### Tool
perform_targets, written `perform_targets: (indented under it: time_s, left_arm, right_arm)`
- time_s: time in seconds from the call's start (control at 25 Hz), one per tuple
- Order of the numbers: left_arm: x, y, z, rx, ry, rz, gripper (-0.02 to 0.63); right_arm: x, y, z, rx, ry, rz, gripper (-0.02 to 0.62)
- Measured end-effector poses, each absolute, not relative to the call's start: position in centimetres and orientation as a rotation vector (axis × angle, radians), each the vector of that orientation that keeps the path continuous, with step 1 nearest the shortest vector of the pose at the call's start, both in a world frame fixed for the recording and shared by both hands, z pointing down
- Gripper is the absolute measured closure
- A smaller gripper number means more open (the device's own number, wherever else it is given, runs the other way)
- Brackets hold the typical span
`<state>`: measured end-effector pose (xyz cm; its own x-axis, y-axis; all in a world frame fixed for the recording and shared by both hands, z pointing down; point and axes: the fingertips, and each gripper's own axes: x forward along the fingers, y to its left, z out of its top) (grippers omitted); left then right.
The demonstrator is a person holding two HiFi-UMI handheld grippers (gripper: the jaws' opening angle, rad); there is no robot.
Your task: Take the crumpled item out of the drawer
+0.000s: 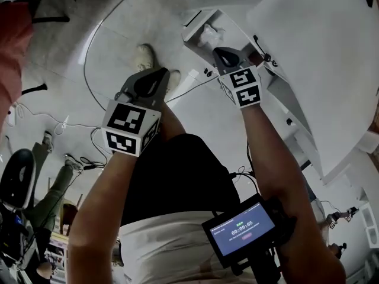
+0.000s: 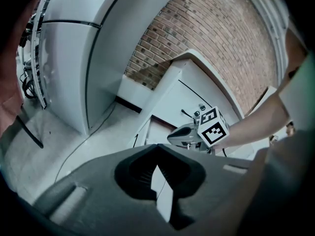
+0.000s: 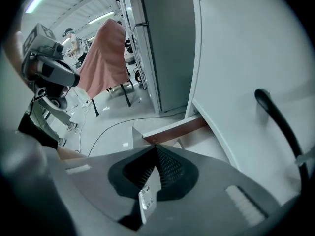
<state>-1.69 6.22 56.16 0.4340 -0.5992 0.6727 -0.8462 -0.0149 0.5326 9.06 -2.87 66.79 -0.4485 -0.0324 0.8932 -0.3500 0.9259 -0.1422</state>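
Note:
An open white drawer (image 1: 198,23) juts from the white cabinet (image 1: 320,70) in the head view. A white crumpled item (image 1: 208,35) lies inside it. My right gripper (image 1: 221,52) hovers just over the drawer's near end, shut and empty, a short way from the item. In the right gripper view its tips (image 3: 156,146) meet over the drawer's brown-edged front (image 3: 170,128), and the gripper body hides the drawer's inside. My left gripper (image 1: 161,73) hangs over the floor left of the drawer, shut with nothing in it. The left gripper view shows the right gripper (image 2: 188,133) by the drawer.
A shoe (image 1: 144,57) and cables (image 1: 89,81) are on the floor below the left gripper. A tall grey cabinet (image 3: 167,43) and a pink cloth (image 3: 104,58) stand beyond the drawer. A black handle (image 3: 276,119) sits on the white cabinet front. A small screen (image 1: 244,231) is strapped near my right forearm.

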Motion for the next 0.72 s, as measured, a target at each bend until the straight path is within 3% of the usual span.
perform_targets:
  time_s: [0.6,0.72]
  left_arm:
    - [0.4,6.6,58.8,1.788,-1.209,0.300,0.603]
    - [0.3,7.1,59.2,1.775,-1.215,0.291,0.603]
  right_arm:
    - [10.6,-4.2,72.5,0.202,-1.852,0.283,0.588]
    - [11.0,-4.8,73.7,0.214,-1.812,0.291,0.555]
